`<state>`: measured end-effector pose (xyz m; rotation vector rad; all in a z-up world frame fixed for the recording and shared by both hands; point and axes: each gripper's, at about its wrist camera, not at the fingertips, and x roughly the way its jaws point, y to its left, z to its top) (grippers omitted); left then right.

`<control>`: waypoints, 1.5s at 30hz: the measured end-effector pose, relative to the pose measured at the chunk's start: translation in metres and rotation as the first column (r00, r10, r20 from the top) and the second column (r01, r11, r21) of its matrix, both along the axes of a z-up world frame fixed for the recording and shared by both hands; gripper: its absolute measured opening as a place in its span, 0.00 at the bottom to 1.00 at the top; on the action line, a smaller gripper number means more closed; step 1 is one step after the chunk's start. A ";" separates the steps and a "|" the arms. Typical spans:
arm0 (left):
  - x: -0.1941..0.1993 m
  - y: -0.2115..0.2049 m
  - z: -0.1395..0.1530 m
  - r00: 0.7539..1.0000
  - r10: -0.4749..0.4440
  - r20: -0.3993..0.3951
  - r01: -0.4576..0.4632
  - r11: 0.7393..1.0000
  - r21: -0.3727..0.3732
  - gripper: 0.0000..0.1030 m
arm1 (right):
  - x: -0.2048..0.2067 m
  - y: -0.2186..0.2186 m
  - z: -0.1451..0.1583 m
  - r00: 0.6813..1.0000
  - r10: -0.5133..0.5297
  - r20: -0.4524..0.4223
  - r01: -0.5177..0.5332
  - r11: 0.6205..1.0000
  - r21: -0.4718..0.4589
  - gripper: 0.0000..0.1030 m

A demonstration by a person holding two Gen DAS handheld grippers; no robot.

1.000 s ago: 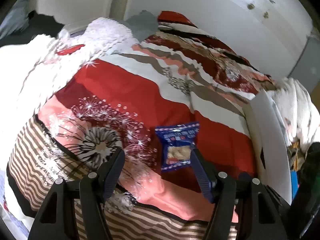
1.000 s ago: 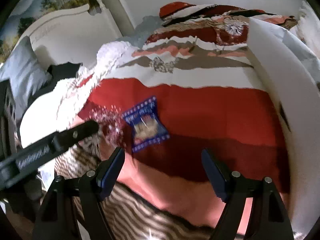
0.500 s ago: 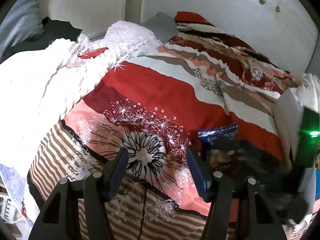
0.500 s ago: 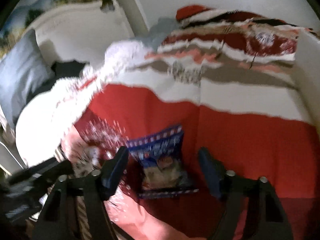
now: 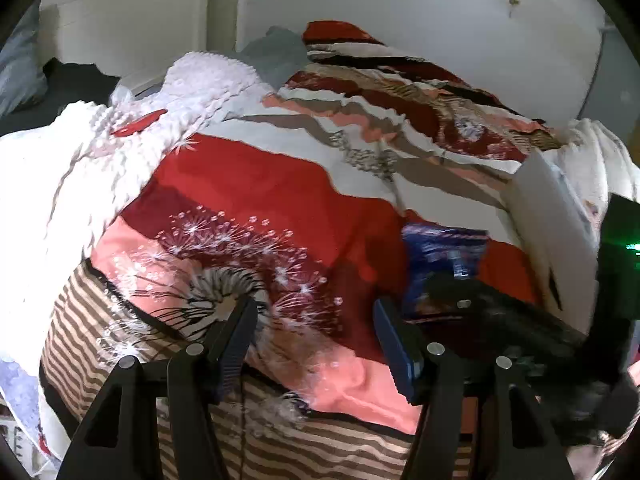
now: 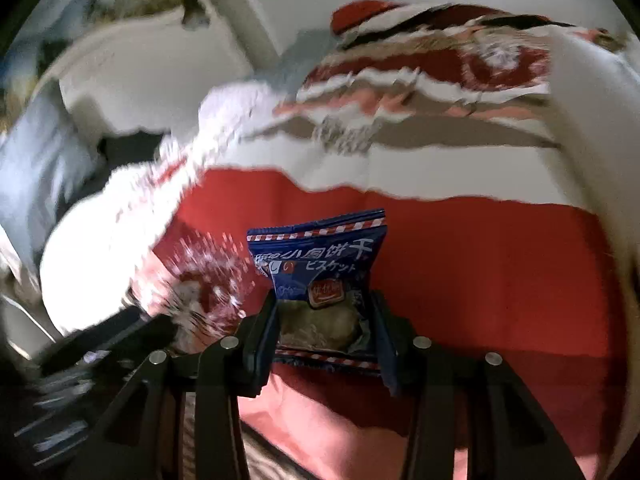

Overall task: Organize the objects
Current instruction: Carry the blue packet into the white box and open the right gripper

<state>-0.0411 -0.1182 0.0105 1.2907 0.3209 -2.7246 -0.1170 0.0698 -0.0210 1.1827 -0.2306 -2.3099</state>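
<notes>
— Where does the biscuit packet [image 6: 320, 276] lie?
— On the bedspread [image 5: 256, 188], between the fingers of the right gripper [image 6: 324, 320], which touch its two sides.

— What lies around the packet?
— A box wall [image 6: 592, 152] stands to its right, a fluffy blanket [image 5: 60, 184] lies to its left, and the left gripper [image 5: 316, 320] hangs left of it, over the bedspread.

— And behind it?
— The wall [image 5: 400, 4], beyond the bedspread's far folds.

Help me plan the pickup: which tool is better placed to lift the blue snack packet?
Right. The right tool already grips the blue snack packet between its fingers, while the left tool hangs open over the bedspread beside it.
</notes>
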 end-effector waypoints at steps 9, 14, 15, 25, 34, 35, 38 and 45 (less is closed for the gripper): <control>-0.001 0.062 0.022 0.978 -0.189 -0.086 0.195 0.978 0.079 0.56 | 0.051 0.080 0.066 0.974 -0.175 -0.141 0.167 0.984 -0.068 0.42; 0.002 0.123 0.041 0.922 -0.350 -0.164 0.369 0.924 0.099 0.56 | 0.065 0.143 0.090 0.922 -0.344 -0.180 0.313 0.933 -0.179 0.42; 0.001 0.134 0.043 0.909 -0.377 -0.177 0.397 0.913 0.093 0.56 | 0.067 0.155 0.093 0.908 -0.377 -0.186 0.341 0.919 -0.197 0.42; -0.025 0.209 0.075 0.785 -0.531 -0.320 0.565 0.825 0.017 0.56 | 0.032 0.217 0.098 0.799 -0.577 -0.168 0.532 0.809 -0.249 0.43; -0.051 0.231 0.068 0.790 -0.550 -0.272 0.561 0.827 -0.043 0.53 | 0.015 0.213 0.087 0.776 -0.600 -0.193 0.541 0.791 -0.285 0.66; -0.051 0.229 0.067 0.792 -0.547 -0.271 0.559 0.829 -0.038 0.53 | 0.019 0.211 0.091 0.773 -0.595 -0.221 0.551 0.802 -0.232 0.66; -0.043 0.217 0.067 0.804 -0.530 -0.270 0.546 0.837 -0.018 0.53 | 0.031 0.207 0.096 0.785 -0.566 -0.252 0.540 0.825 -0.168 0.66; -0.028 0.176 0.051 0.858 -0.461 -0.226 0.477 0.879 0.020 0.53 | 0.056 0.183 0.098 0.867 -0.399 -0.300 0.386 0.917 -0.104 0.66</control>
